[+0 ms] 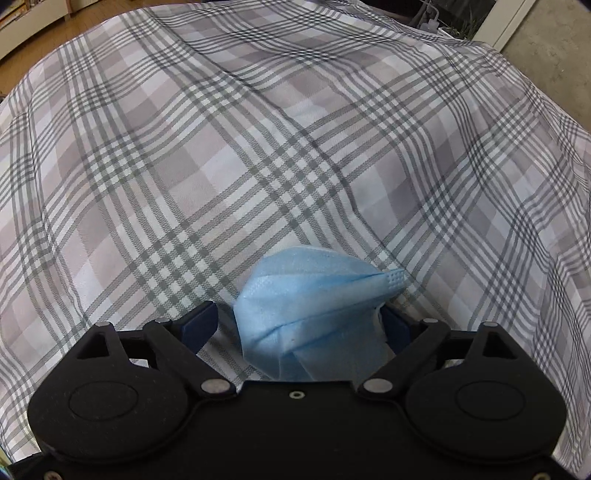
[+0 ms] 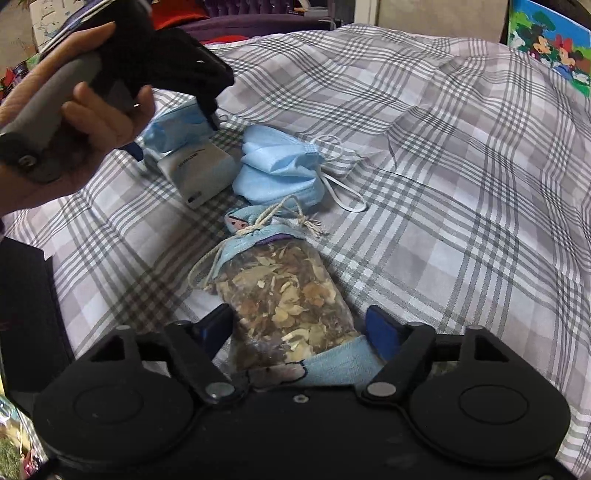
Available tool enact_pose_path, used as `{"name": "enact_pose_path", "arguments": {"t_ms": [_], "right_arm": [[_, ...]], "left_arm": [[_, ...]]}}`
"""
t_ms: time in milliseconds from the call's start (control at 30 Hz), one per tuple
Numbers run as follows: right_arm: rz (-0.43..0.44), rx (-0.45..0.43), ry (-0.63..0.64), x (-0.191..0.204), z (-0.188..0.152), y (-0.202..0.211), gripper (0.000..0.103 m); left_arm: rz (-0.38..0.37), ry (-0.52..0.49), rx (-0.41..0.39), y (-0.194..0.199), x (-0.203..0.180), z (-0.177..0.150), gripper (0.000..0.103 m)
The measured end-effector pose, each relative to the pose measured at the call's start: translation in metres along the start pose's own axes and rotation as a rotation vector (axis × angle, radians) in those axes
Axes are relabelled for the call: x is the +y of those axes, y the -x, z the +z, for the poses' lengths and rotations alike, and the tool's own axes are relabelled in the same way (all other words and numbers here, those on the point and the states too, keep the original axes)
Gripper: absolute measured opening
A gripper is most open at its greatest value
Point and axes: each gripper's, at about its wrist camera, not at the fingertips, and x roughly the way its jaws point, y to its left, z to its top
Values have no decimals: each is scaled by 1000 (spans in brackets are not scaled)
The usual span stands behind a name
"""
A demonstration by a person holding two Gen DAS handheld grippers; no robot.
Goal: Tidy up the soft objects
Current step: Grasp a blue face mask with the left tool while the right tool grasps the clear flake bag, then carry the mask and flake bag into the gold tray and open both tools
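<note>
In the left wrist view my left gripper (image 1: 299, 325) is wide open, and a crumpled blue face mask (image 1: 314, 295) sits between its fingers against the right one, over the plaid bedsheet (image 1: 258, 147). In the right wrist view the left gripper (image 2: 177, 125) hovers with that mask (image 2: 173, 129) over a small white box (image 2: 199, 170). A second blue mask (image 2: 277, 166) lies beside the box. My right gripper (image 2: 299, 328) is open around a clear drawstring pouch of dried petals (image 2: 284, 295), with a finger on each side of it.
The plaid bedsheet (image 2: 461, 184) covers the bed, with open cloth on the right. A dark object (image 2: 26, 306) lies at the left edge. A colourful cartoon picture (image 2: 550, 40) stands at the far right. Wooden floor (image 1: 85, 14) shows beyond the bed.
</note>
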Motion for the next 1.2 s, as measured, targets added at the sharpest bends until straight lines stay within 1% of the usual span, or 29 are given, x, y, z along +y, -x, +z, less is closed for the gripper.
{"name": "enact_pose_path", "arguments": {"t_ms": [67,100,167,233,433,600,633,667,700,733,833,967,1100,1200], "right_arm": [[5,-7,13,2,-1,1,62],[12,-12,20,3,-2,2,60],[13,-24,34,5,-3,4,53],[20,-37,39,6,-5,7,50],[45,-36,2,-1,-3,7,49],[39,-43,13,1,-5,7,49],[38,-44,14,2,-5,7,49],[40,-45,14,2,-5,7,49],[43,-46,12,1,-5,6,49],[47,-46,8,0,-5,7,48],[59,-50,-2,-1,-5,7,47],[65,-55,-12,-2,-5,8,45],[91,-49,-54,-9,-3,7,44],[106,-45,-82,-14,-2,7,43]], "left_arm": [[14,-12,5,-1,-3,0,89],[19,-15,3,0,-4,0,89],[21,-10,-8,2,-5,2,90],[19,2,-18,4,-5,4,93],[70,-10,-20,-4,-17,12,95],[98,-21,-9,-15,-24,16,94],[92,-28,-7,-17,-24,16,91],[80,-38,-3,-19,-25,16,74],[67,-47,4,-19,-25,15,64],[61,-48,10,-19,-26,14,58],[46,-55,-6,-10,-27,12,52],[51,-59,-32,15,-26,9,52],[19,-67,-50,54,-18,4,52],[3,-81,-52,83,-12,-8,52]]}}
